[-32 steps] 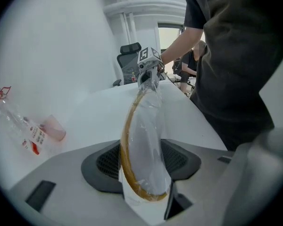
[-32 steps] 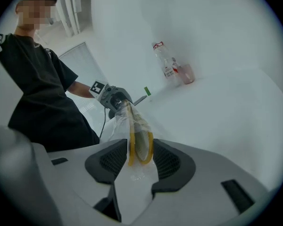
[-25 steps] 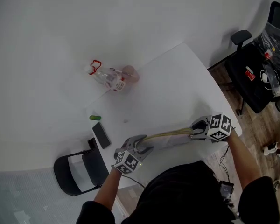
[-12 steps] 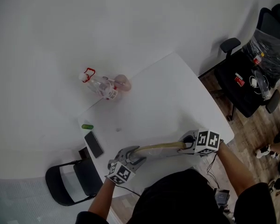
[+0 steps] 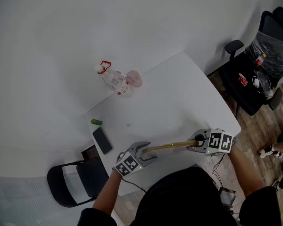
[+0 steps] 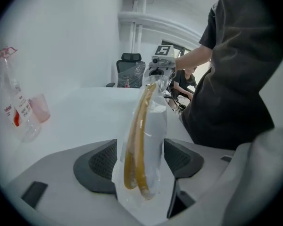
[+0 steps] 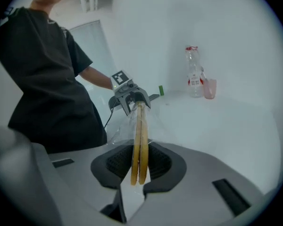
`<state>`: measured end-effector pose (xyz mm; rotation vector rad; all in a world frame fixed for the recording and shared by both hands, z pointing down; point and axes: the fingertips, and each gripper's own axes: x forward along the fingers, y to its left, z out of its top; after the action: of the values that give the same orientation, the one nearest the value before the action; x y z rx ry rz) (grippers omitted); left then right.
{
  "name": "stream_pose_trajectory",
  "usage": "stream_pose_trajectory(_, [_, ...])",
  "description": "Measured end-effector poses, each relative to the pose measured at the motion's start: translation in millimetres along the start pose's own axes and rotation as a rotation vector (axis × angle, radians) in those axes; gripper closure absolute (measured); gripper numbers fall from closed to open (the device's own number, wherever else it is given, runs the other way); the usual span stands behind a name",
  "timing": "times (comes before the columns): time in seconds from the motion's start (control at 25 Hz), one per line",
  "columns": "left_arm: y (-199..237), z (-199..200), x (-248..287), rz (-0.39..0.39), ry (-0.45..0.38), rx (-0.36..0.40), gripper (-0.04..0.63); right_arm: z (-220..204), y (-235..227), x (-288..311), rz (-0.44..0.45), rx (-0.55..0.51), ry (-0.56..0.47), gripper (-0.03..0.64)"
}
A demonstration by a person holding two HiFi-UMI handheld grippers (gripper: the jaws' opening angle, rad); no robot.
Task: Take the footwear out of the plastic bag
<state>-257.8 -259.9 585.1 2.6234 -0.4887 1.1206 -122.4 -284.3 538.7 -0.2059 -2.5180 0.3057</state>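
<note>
This looks like an office or plain meeting room — a white table [image 5: 179,93] stands against bare white walls [image 5: 61,32] on a wood-plank floor [image 5: 254,135]. Right of the table are black swivel chairs with armrests [image 5: 247,86], one loaded with plastic-wrapped clutter. At the table's near left corner stands another black chair [image 5: 75,180]. A phone [image 5: 103,141] lies by the table's left edge.

- Two flat tan slippers [image 5: 172,146]
- One clear plastic bag [image 6: 156,126]
- Two grey two-jaw grippers: left gripper [image 5: 146,150], right gripper [image 5: 194,144]
- One clear plastic spray bottle with a red trigger [image 5: 114,80]
- One pink translucent cup [image 5: 134,78]
- One flat black phone [image 5: 102,140]
- One small green object [image 5: 96,122]
- One white table [image 5: 179,93]
</note>
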Motion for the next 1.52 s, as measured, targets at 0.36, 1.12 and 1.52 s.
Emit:
stream_pose_trajectory(0.36, [-23.7,9.1,-2.6,-0.085,0.019,0.142,0.292,66.7,26.7,-9.2,-0.098,-0.317,0.096,0.546])
stream_pose_trajectory(1.12, [-14.9,-4.7,-25.2,-0.051,-0.027,0.086,0.459,104.1,32.6,-18.9,-0.093,-0.412,0.220,0.546])
stream_pose_trajectory(1.52, [-10.5,-0.8,-28.7,-0.056,-0.055,0.122,0.472,96.7,30.7,-19.4,-0.103,-0.386,0.262,0.543])
